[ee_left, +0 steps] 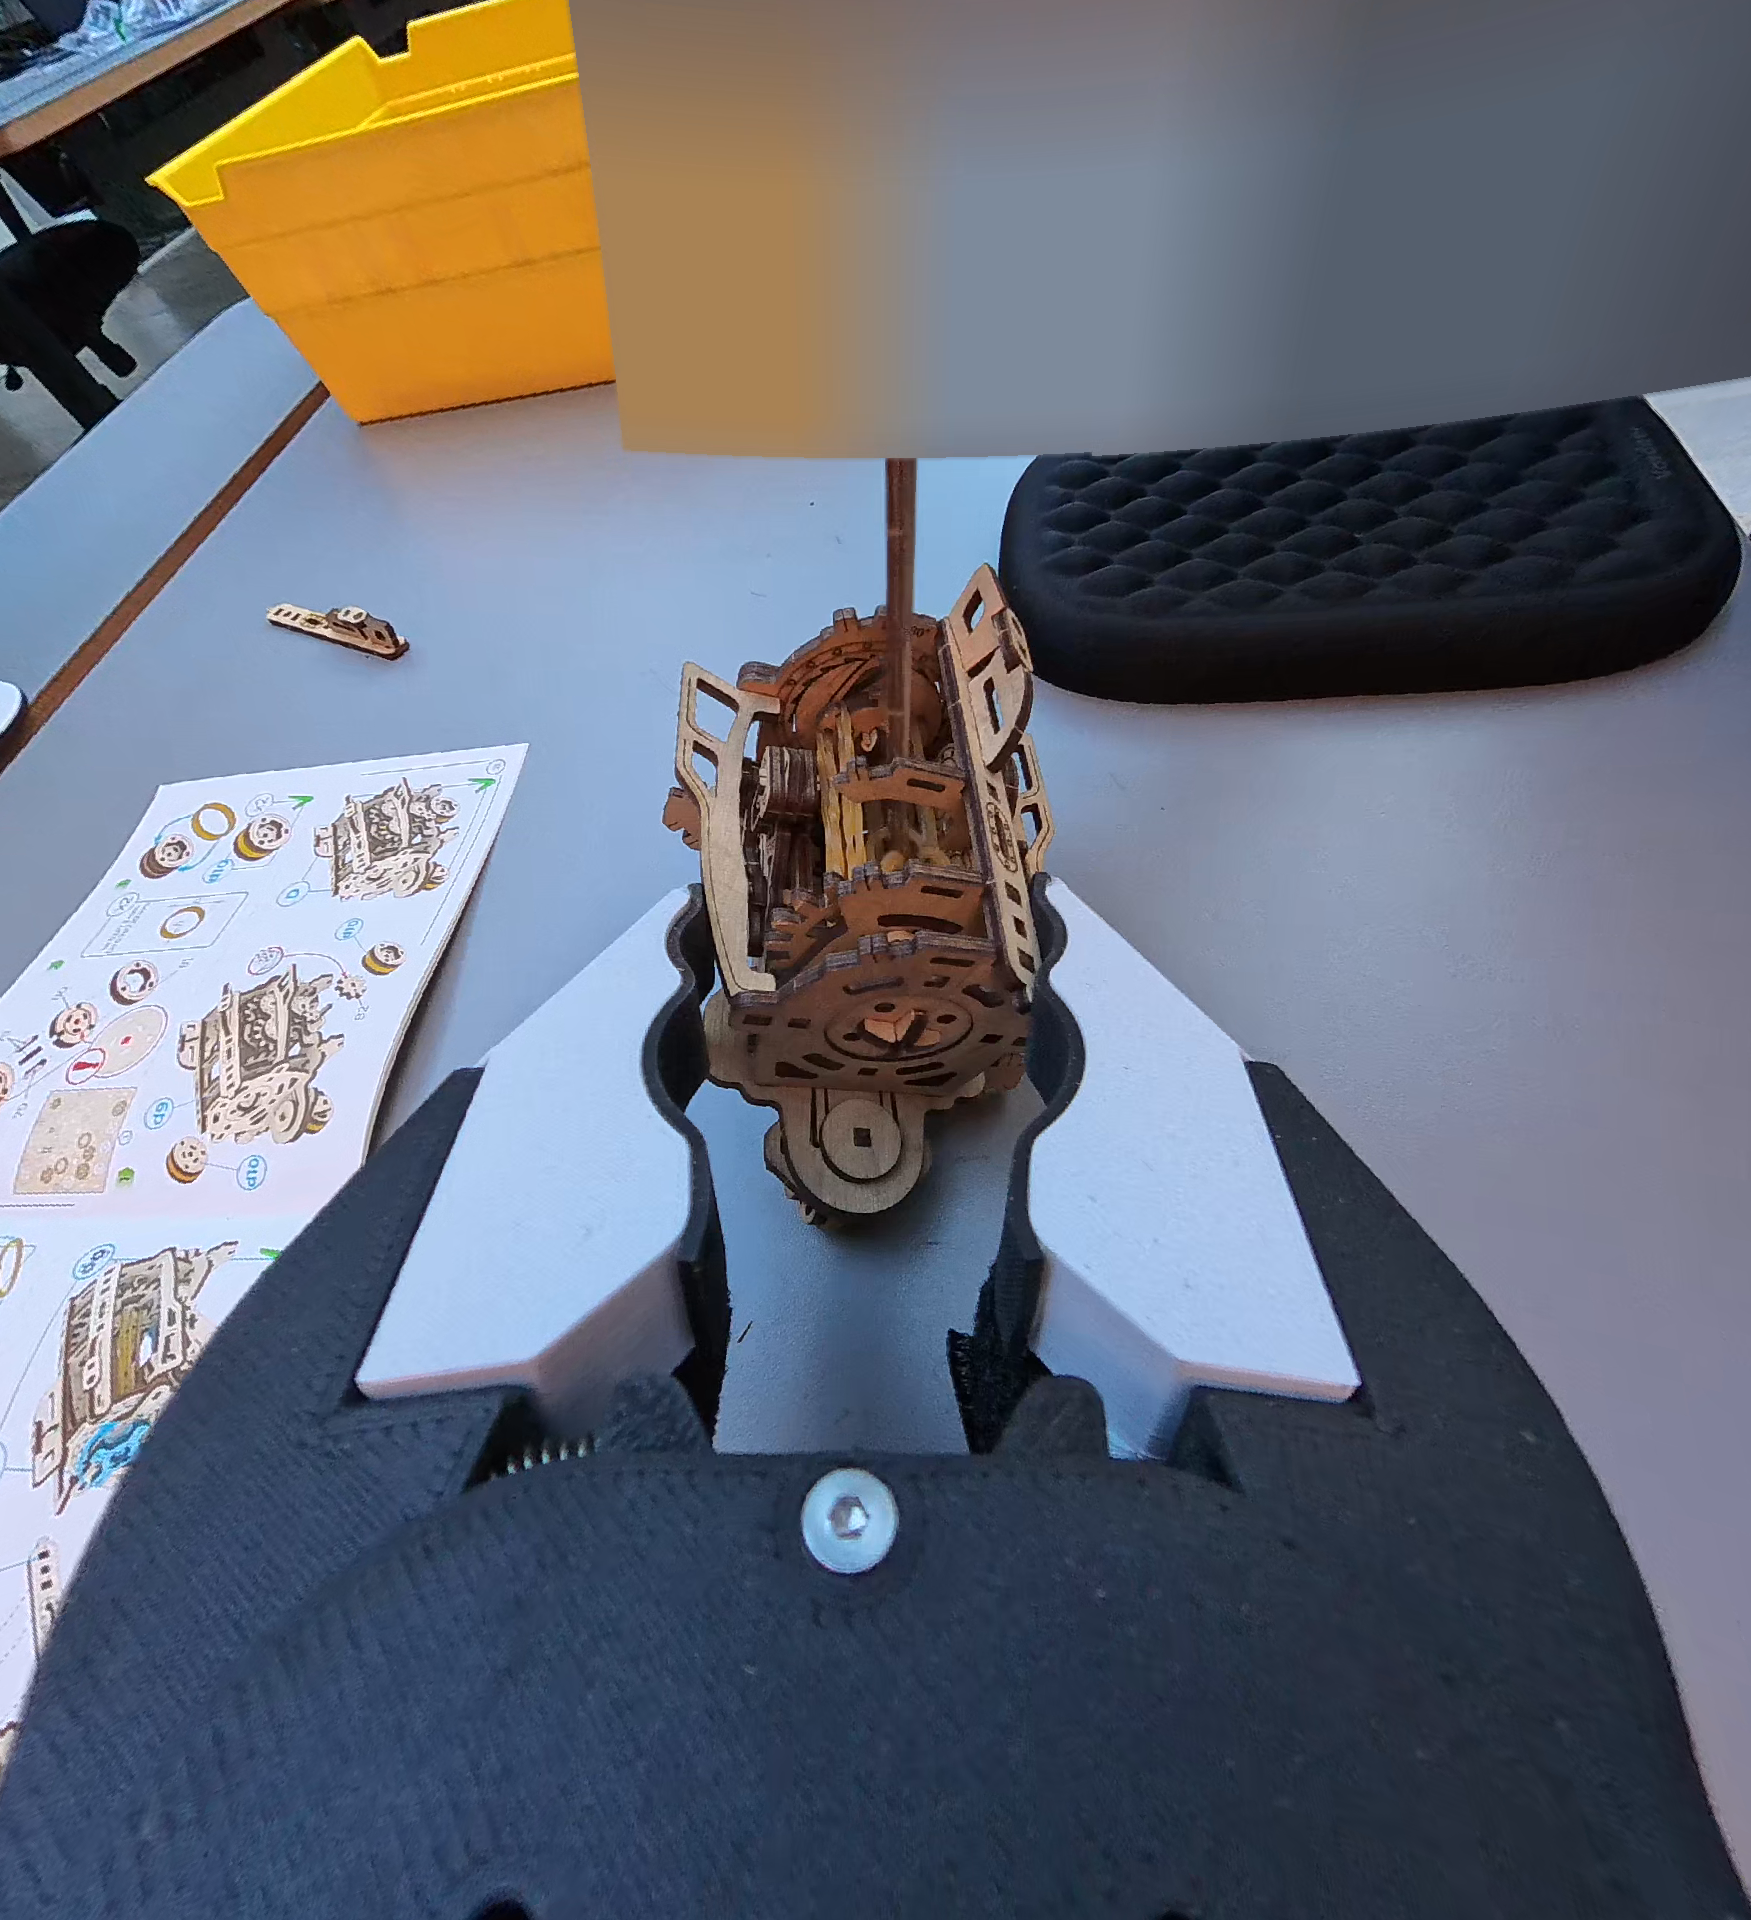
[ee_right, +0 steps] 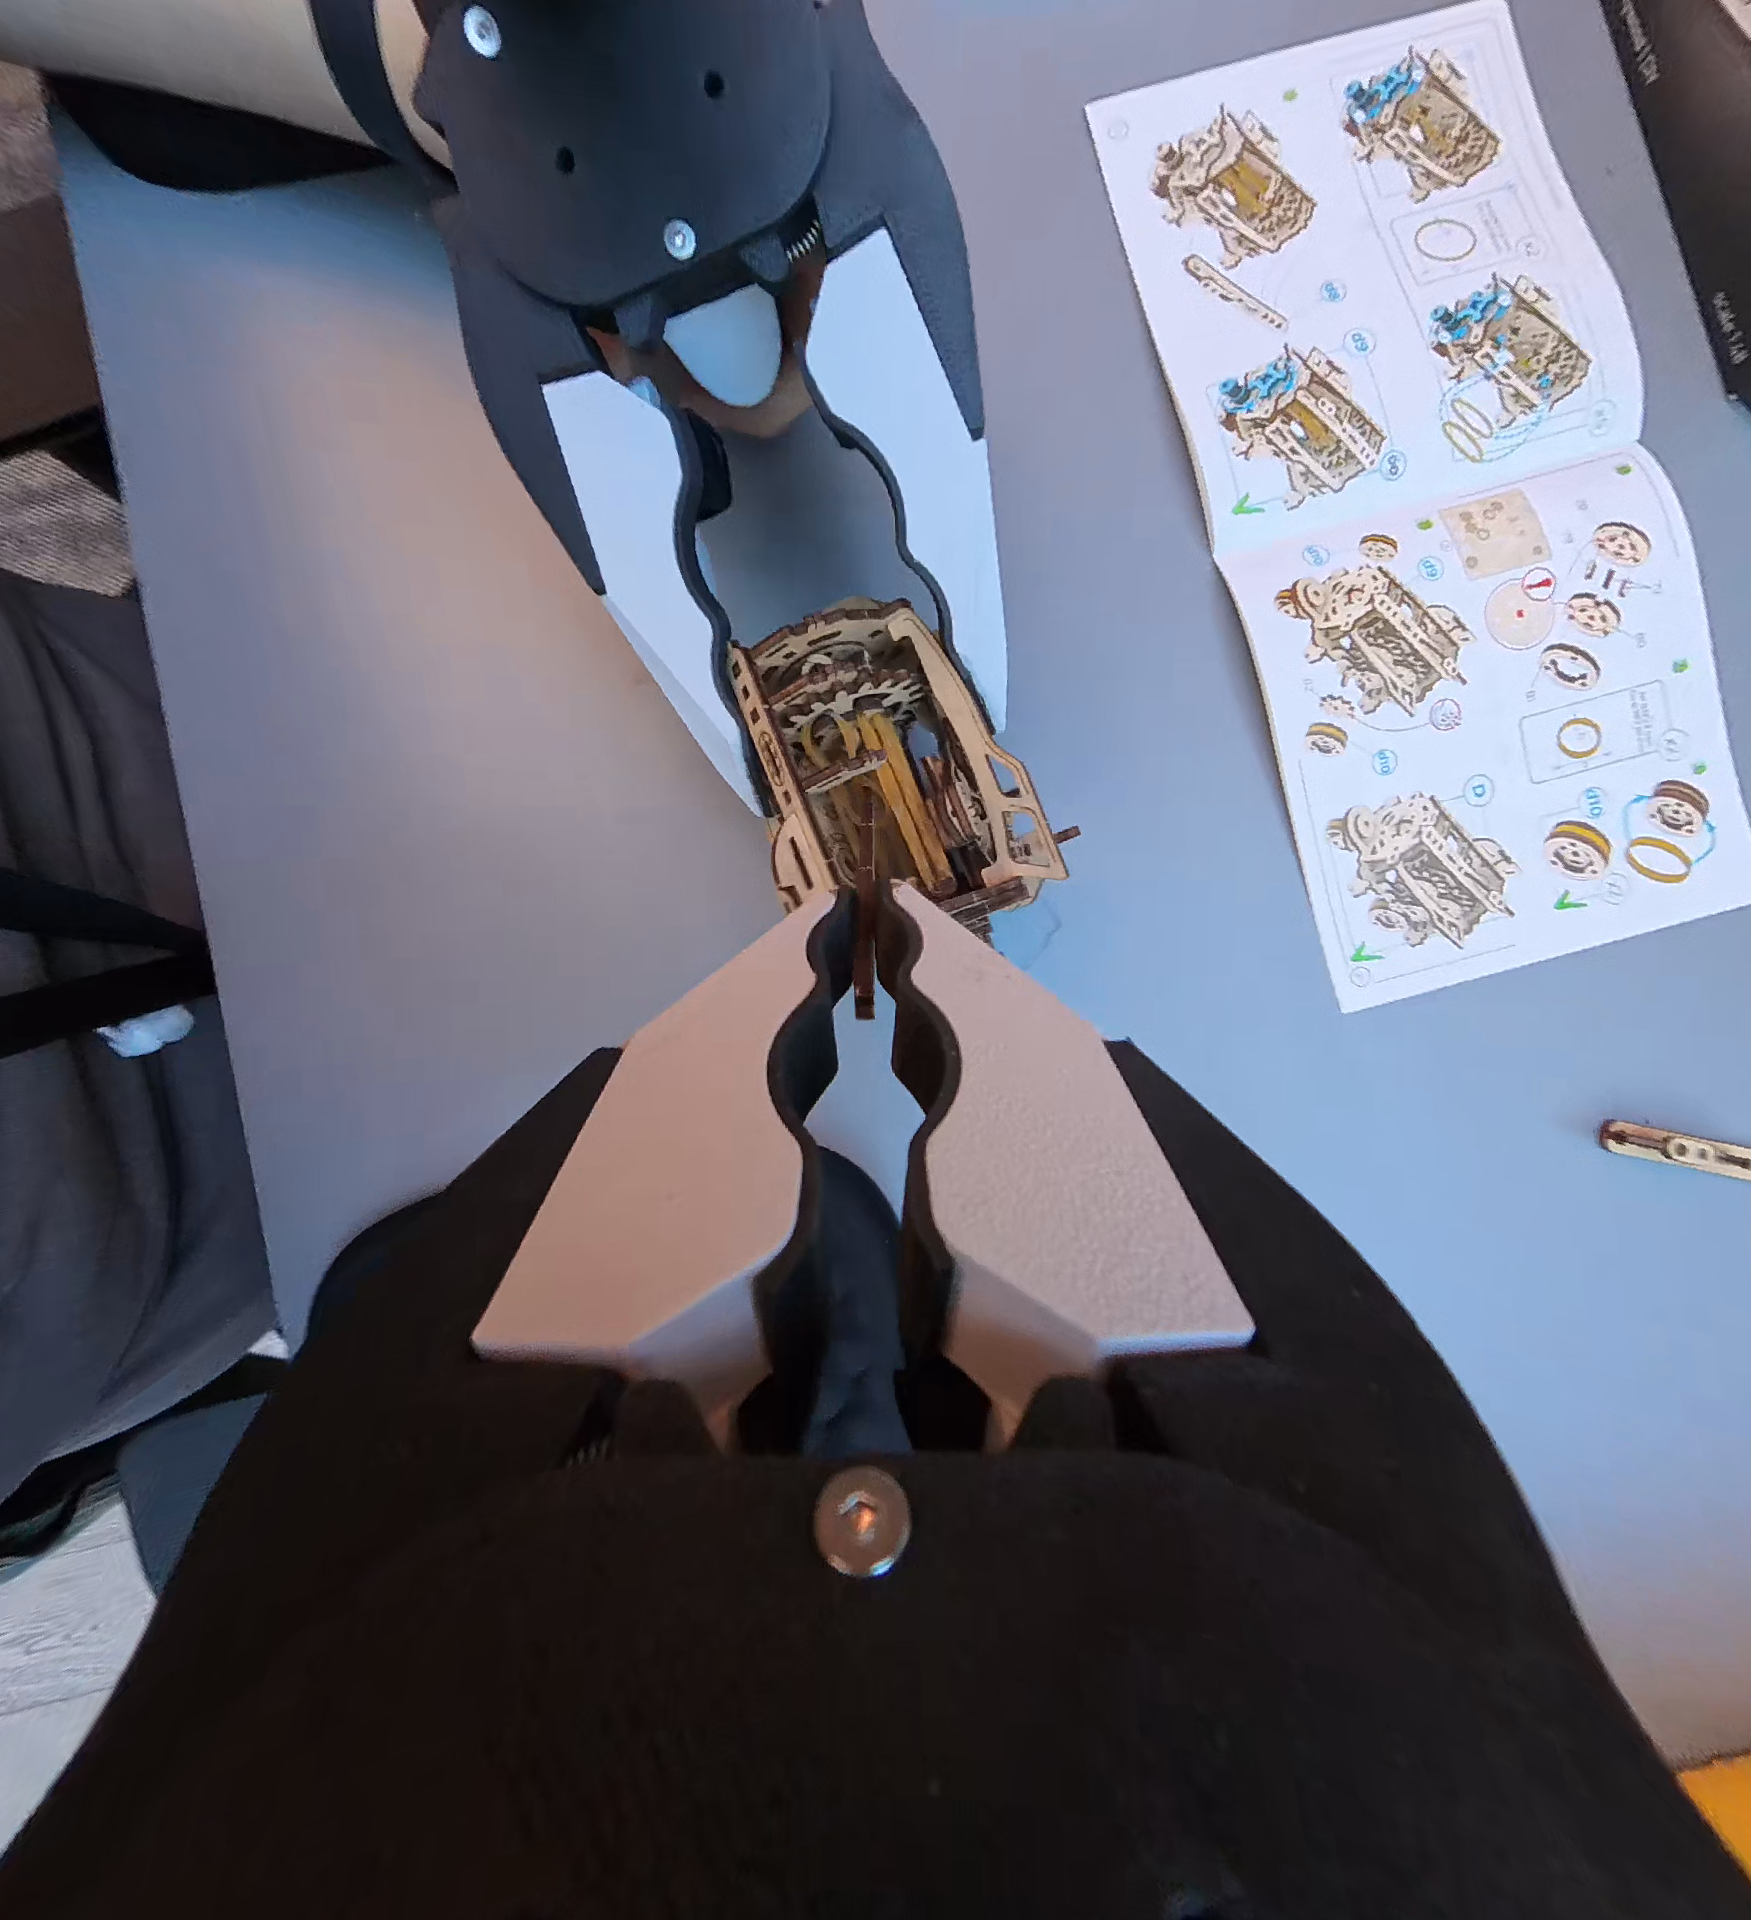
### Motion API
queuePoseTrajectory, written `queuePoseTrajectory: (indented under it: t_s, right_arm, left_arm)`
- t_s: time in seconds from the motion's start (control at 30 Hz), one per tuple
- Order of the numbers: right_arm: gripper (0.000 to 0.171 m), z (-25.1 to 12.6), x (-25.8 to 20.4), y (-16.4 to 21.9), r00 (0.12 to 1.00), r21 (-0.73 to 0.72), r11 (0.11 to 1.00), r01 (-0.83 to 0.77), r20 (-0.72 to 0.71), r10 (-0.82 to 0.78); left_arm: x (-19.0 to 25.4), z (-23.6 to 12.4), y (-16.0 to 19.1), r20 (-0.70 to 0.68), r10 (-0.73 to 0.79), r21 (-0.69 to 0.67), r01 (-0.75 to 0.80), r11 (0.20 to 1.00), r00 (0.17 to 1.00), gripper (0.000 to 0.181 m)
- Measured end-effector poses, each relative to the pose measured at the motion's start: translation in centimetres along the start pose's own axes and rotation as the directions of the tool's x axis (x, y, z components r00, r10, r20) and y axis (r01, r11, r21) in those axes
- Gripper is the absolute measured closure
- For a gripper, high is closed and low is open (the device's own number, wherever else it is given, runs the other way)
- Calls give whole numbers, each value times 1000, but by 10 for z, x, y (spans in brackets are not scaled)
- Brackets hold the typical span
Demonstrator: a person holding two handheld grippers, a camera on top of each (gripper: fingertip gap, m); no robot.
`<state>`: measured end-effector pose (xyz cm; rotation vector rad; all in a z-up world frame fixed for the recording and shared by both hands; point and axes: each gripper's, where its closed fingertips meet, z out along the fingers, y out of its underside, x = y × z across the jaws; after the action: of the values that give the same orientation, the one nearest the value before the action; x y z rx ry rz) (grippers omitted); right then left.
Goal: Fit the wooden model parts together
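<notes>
Left wrist view: your left tool (ee_left: 866, 935) is closed part-way onto the near end of the wooden model (ee_left: 866, 883), its fingers against both side walls, the model tilted just above the grey bench (ee_left: 1370, 935). A thin wooden strip (ee_left: 900, 582) stands up out of the model's far end. The instruction sheet (ee_left: 227, 987) lies to the left, a loose wooden piece (ee_left: 338, 629) beyond it, near a yellow bin (ee_left: 403, 229). Right wrist view: your right tool (ee_right: 866, 914) is pinched nearly shut on the strip (ee_right: 864, 961), tips right at the model (ee_right: 881, 758), which the left tool (ee_right: 850, 727) grips from the far side.
</notes>
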<state>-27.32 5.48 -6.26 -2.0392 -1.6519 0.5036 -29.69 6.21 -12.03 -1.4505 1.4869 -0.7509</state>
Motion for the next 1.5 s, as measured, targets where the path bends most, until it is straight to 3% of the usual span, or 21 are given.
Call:
queuePoseTrajectory:
  t_s: [0.03, 0.37, 0.57, 0.9, 1.5]
  right_arm:
    - [170, -3, -2, -2, 1000, 22, 1000, -7, 20, 7]
    - [170, -26, 11, -4, 999, 94, 995, -32, 39, 28]
    - [170, -31, 0, -15, 986, 151, 988, 14, 160, -38]
    - [170, -10, -6, -25, 968, 99, 990, 98, 222, -118]
    - [170, -1, -4, -22, 955, 18, 996, 88, 283, -90]
  left_arm:
    - [0, 0, 0, 0, 1, 0, -1, 1000, 1000, 122]
    - [0, 0, 0, -9, 5, -2, -5, 1000, 1000, 122]
    - [3, -4, 1, -56, 31, 11, -31, 999, 998, 122]
    - [3, -3, 1, -59, 35, 13, -35, 999, 998, 122]
    - [3, -4, 1, -61, 41, 12, -41, 999, 997, 122]
